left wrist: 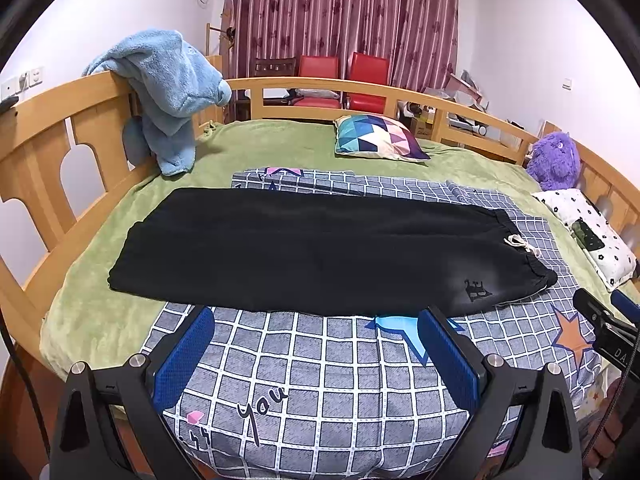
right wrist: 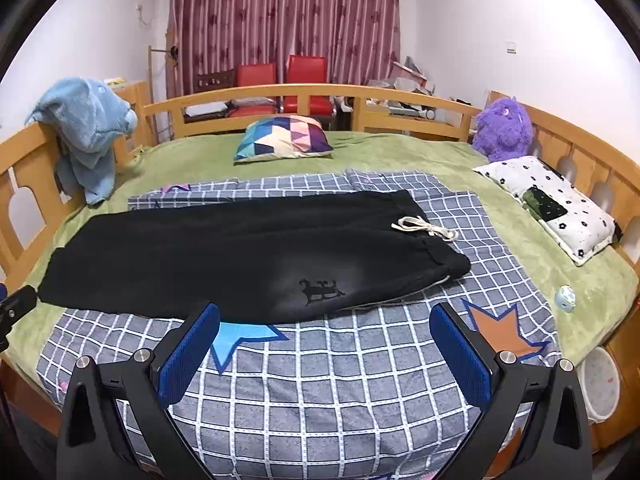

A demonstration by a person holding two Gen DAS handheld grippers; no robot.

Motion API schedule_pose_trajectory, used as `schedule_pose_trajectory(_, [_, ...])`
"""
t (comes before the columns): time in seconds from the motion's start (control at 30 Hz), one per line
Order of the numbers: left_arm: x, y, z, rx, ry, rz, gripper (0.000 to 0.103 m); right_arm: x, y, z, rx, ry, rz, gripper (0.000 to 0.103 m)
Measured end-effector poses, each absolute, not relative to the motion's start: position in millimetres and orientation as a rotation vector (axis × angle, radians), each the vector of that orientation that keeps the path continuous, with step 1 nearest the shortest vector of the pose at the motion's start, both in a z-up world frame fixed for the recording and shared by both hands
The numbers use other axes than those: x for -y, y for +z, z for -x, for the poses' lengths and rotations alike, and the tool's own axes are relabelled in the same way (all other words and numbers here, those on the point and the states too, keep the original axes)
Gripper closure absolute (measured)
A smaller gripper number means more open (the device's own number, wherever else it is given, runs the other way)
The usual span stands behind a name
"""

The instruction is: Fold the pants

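Two tools, left tool (left wrist: 316, 320) and right tool (right wrist: 324, 316), jaws wide; black pants (left wrist: 312, 248) lengthwise left-right, waistband rightward

Wooden-railed bed (right wrist: 308, 90), covered by a green fleece blanket (right wrist: 400, 152). Grey grid-checked quilt (right wrist: 340, 380) spread at centre; black drawstring pants (right wrist: 224, 252) flat on it, legs toward 9 o'clock. Geometric multicolour cushion (right wrist: 282, 136) at 12. White floral pillow (right wrist: 552, 204) at 3, purple plush toy (right wrist: 504, 128) at 2.
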State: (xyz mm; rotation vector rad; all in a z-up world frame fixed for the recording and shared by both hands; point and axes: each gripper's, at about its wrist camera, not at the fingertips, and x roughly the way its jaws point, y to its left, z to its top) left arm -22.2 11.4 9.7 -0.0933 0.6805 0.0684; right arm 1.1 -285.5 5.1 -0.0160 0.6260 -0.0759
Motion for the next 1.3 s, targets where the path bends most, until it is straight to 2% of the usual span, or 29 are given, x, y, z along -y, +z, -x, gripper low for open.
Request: schedule_pose_trajectory(1.3, [-11.5,9.9,24.9,-0.692,0.017,0.138,0.0,280.0,1.8,6.0,-0.611,-0.019,0.004,0.0])
